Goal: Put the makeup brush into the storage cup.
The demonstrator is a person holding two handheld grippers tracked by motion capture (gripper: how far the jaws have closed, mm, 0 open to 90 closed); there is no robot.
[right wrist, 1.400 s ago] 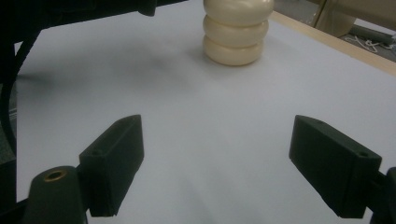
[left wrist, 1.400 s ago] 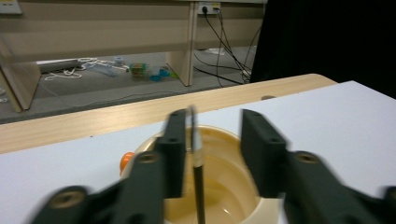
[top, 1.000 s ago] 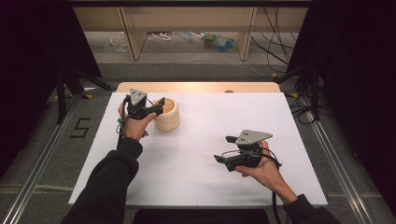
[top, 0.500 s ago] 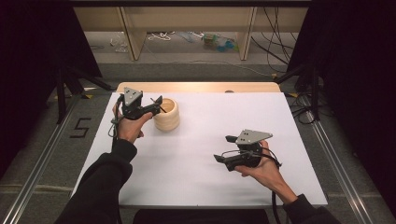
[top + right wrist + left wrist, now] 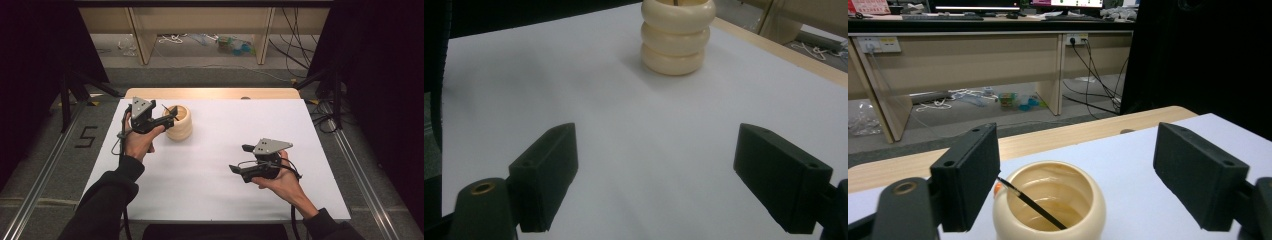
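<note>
A cream ribbed pot [image 5: 179, 125] stands on the white sheet at the far left, and a thin black stick [image 5: 1034, 206] leans inside it. My left gripper [image 5: 171, 116] hovers at the pot's near-left rim. In the left gripper view this gripper [image 5: 1077, 150] is open, with its jaws wide either side of the pot [image 5: 1050, 210]. The stick's upper end passes close by the left jaw, and nothing is clamped. My right gripper [image 5: 240, 158] is held low over the sheet at the near right, open and empty. It [image 5: 656, 145] points toward the pot [image 5: 677, 37] farther off.
The white sheet [image 5: 220, 175] covers the table, with a wooden strip [image 5: 210, 93] bare along the far edge. Beyond that edge are a shelf unit and loose cables on the floor. Dark curtains stand on both sides. Metal rails [image 5: 45, 170] run along the floor.
My left gripper has drifted slightly to the left beside the pot. The right gripper has stayed where it was.
</note>
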